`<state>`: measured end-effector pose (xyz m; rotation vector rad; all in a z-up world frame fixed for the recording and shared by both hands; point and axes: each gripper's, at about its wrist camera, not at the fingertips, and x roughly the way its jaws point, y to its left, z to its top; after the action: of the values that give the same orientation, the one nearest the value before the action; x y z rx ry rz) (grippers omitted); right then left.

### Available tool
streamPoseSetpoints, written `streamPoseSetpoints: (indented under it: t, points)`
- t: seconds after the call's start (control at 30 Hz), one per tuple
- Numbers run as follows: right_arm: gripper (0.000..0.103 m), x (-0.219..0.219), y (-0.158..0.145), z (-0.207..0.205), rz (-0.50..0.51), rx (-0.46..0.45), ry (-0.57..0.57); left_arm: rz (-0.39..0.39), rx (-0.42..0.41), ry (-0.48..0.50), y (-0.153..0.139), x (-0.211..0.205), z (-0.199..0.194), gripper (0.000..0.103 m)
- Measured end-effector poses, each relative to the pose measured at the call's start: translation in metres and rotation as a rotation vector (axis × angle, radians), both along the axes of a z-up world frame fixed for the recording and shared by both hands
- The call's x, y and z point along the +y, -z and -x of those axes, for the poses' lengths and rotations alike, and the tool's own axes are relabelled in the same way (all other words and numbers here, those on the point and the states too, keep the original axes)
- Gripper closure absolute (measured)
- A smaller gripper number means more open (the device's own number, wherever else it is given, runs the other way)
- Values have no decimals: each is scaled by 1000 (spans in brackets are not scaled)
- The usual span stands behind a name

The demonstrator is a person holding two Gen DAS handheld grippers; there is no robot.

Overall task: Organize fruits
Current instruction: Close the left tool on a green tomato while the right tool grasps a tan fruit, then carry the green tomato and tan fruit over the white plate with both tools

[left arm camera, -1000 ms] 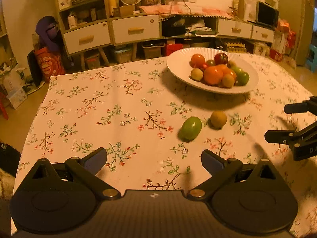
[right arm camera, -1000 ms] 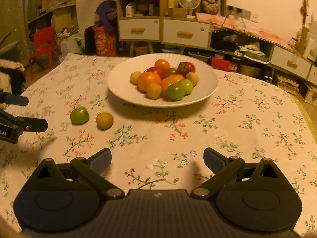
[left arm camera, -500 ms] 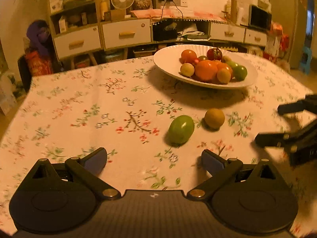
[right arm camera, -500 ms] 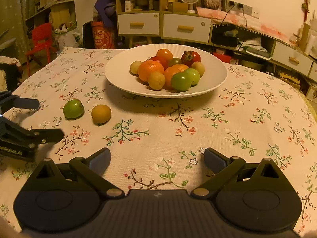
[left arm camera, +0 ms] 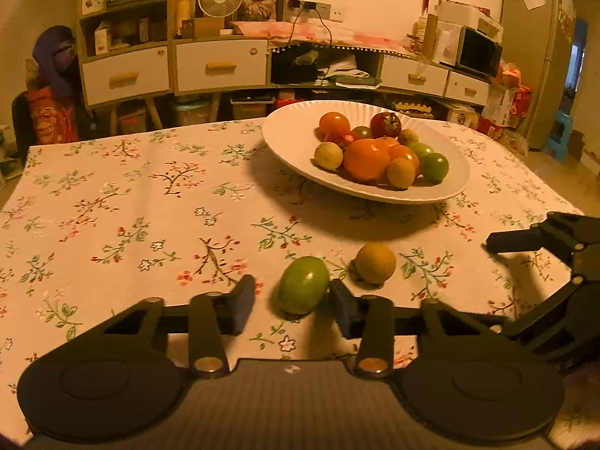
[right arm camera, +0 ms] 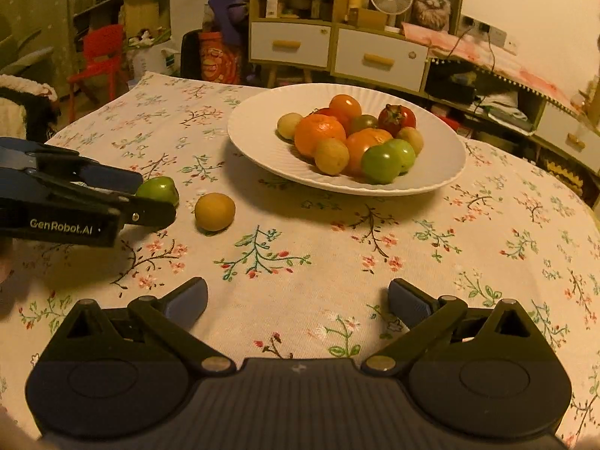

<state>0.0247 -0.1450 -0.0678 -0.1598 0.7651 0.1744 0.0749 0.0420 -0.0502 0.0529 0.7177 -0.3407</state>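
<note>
Green fruit [left arm camera: 303, 289] lies on the tabletop [left arm camera: 112, 206] between the left gripper [left arm camera: 292, 302]'s spread fingers, apparently lined up for pinching. Ahead sits the plate [left arm camera: 292, 138]. The right gripper [right arm camera: 298, 302] hovers spread, holding nothing.

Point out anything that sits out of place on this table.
Two fruits lie loose on the floral tablecloth, outside the white plate: a green round fruit between the left gripper fingers, and a yellow-brown one beside it.
</note>
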Motion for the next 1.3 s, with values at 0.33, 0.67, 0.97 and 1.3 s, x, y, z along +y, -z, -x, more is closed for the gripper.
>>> streamPoseSetpoints:
  t: [0.33,0.67,0.97,1.3]
  points:
    - [9,34,-1,-11,19,-13,-17,-61,17,-12,-8,5,0,78]
    - [34,51,-3,-18,5,-16,-31,-78,28,-49,-6,26,8,78]
    - [56,63,-7,-16,-3,-11,-46,-60,30,-51,-10,29,10,78]
    - [70,61,-8,-21,9,-15,-13,-67,33,-35,-10,28,13,78]
